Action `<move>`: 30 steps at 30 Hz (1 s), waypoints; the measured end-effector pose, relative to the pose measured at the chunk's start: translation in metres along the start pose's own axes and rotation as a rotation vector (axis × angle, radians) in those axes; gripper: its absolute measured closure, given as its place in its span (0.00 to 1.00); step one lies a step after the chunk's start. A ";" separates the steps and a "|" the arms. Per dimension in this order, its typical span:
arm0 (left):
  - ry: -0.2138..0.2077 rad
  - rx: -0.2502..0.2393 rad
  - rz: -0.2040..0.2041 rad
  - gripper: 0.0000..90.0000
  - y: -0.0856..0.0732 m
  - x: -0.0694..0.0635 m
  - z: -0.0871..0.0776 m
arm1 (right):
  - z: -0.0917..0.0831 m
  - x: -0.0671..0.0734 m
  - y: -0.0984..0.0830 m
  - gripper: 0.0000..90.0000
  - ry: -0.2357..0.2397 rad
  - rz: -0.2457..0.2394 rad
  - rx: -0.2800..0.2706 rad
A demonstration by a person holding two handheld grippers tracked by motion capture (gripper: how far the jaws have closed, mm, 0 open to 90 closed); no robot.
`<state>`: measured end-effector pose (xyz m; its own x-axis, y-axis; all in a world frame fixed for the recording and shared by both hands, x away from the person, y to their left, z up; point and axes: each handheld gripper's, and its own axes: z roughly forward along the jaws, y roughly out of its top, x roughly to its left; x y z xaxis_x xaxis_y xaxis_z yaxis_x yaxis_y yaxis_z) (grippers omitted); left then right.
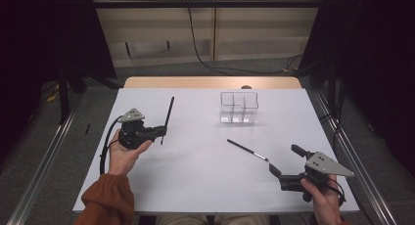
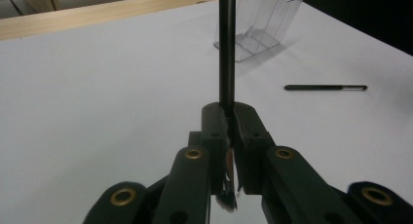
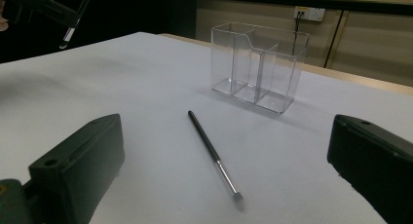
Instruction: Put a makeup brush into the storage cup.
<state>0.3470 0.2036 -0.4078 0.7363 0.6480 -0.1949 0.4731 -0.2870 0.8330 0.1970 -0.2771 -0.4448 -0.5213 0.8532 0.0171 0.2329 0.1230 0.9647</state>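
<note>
My left gripper [image 1: 163, 131] is shut on a thin black makeup brush [image 1: 168, 115], held near its bristle end above the table. In the left gripper view the brush's handle [image 2: 227, 48] rises straight up from the closed jaws and its bristles [image 2: 228, 200] poke out below them. A second black brush with a silver ferrule [image 1: 247, 150] lies flat on the white table [image 1: 195, 176], right of centre. My right gripper [image 1: 286, 160] stands open near the front right, its jaws wide apart and pointing at this brush [image 3: 212, 154]. A clear plastic organizer with compartments [image 1: 238, 107] stands at the back.
The organizer [image 3: 258, 68] stands just beyond the lying brush in the right gripper view, and the left gripper with its brush [image 3: 73, 24] hangs at the upper left there. A wooden strip [image 1: 210, 82] runs along the table's far edge. Dark curtains flank the table.
</note>
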 end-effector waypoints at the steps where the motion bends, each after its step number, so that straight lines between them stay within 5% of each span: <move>1: -0.007 -0.002 -0.001 0.94 0.000 -0.002 0.001 | 0.000 0.000 0.000 0.00 0.000 0.000 0.000; 10: -0.086 -0.030 0.017 0.94 0.002 -0.016 0.002 | 0.000 0.000 0.000 0.00 0.000 0.001 -0.001; 30: -0.181 -0.019 0.100 0.94 0.017 -0.049 0.021 | 0.001 0.000 0.000 0.00 0.004 -0.001 0.001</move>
<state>0.3291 0.1518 -0.3953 0.8549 0.4793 -0.1986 0.3851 -0.3297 0.8620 0.1977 -0.2766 -0.4450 -0.5248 0.8511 0.0173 0.2332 0.1241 0.9645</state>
